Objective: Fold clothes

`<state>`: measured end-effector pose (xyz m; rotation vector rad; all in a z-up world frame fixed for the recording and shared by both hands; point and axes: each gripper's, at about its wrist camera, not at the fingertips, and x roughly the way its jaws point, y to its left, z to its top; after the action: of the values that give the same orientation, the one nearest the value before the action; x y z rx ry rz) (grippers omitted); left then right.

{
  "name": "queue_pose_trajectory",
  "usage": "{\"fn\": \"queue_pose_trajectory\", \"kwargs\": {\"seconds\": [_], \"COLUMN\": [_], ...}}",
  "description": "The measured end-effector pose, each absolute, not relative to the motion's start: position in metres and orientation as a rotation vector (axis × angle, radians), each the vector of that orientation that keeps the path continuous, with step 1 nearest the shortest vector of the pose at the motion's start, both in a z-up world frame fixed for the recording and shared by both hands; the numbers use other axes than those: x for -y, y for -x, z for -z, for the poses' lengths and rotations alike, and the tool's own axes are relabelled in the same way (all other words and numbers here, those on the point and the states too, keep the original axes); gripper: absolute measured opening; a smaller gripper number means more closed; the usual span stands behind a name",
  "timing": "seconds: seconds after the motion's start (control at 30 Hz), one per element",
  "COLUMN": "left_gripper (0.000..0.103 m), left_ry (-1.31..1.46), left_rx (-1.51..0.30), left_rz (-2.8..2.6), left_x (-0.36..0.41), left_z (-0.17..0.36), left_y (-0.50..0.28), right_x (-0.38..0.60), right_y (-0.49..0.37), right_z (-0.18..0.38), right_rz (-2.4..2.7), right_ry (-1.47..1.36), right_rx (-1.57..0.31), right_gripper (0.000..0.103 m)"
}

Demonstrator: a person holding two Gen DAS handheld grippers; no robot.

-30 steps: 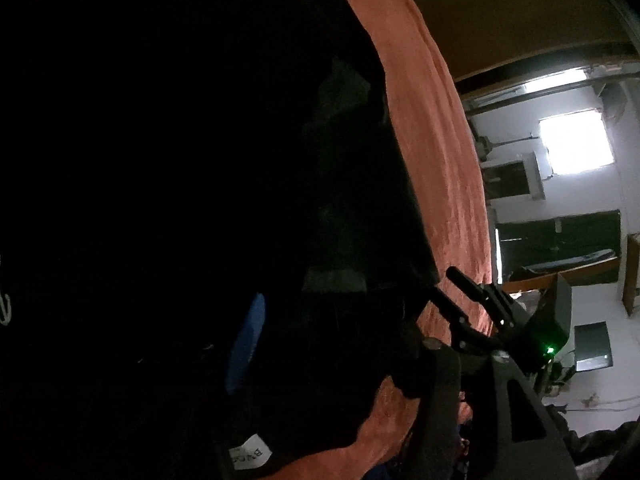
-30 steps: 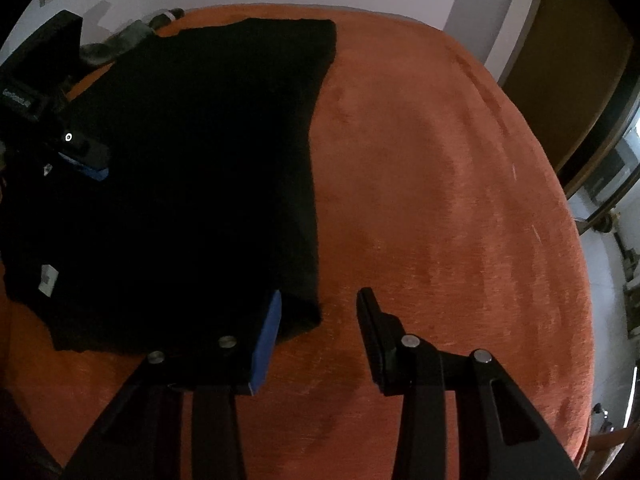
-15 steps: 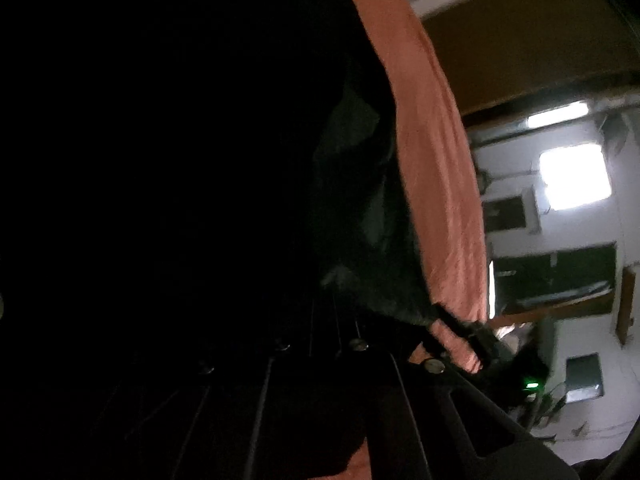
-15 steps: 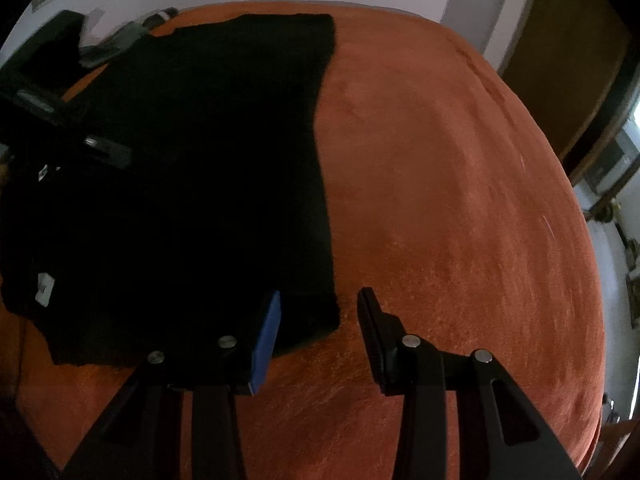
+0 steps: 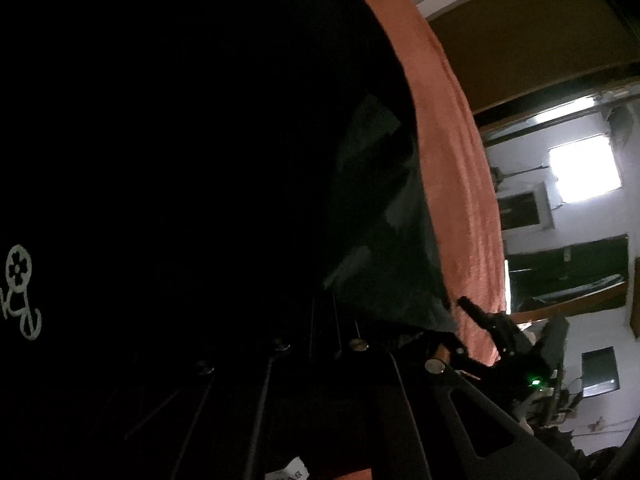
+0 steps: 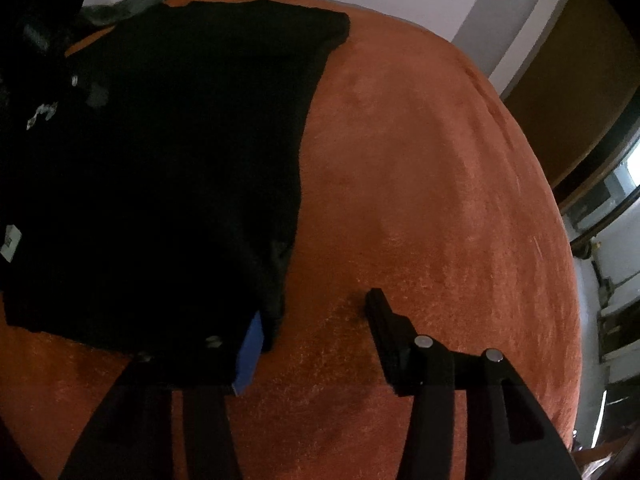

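The black shirt [image 6: 168,168] has slid closer to the right gripper [image 6: 316,320], its corner now draped over the blue-padded jaw.
The right jaws stand open, one under the shirt's near corner, the other bare on the orange bedspread [image 6: 432,184]. The left gripper [image 5: 320,344] is buried in dark cloth; I cannot tell how its jaws stand. The shirt lies flat ahead of the right jaws, spreading to their left, a white label [image 6: 10,242] at its edge.
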<state>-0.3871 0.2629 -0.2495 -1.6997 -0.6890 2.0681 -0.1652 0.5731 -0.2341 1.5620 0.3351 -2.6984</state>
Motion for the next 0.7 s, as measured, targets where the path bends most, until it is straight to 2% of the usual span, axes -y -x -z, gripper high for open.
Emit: {"fn": "queue_pose_trajectory", "kwargs": {"seconds": [0.1,0.17,0.23,0.3,0.47,0.7], "left_gripper": [0.002,0.01,0.032,0.04,0.04,0.04], "left_ry": [1.689,1.691,1.691,1.683,1.674,1.653], "left_rx": [0.675,0.655,0.654,0.665,0.674,0.662], "left_rz": [-2.074,-2.076,-2.08,-2.101,-2.116,-2.186], "left_x": [-0.268,-0.27,-0.268,-0.262,-0.26,-0.253], "left_z": [0.245,0.241,0.238,0.234,0.231,0.225], "left_y": [0.387,0.389,0.389,0.386,0.377,0.351], "right_x": [-0.576,-0.581,-0.585,-0.585,-0.587,-0.595], "right_y": [0.166,0.164,0.161,0.157,0.145,0.167], "right_z": [0.236,0.232,0.226,0.215,0.18,0.168], "right_rz": [2.705,2.705,2.704,2.71,2.74,2.72], "right_ry": [-1.559,-1.577,-1.588,-1.582,-1.526,-1.382], "right_rx": [-0.351,-0.302,-0.258,-0.232,-0.16,0.149], "right_gripper": [0.052,0.052,0.052,0.052,0.052,0.052]}}
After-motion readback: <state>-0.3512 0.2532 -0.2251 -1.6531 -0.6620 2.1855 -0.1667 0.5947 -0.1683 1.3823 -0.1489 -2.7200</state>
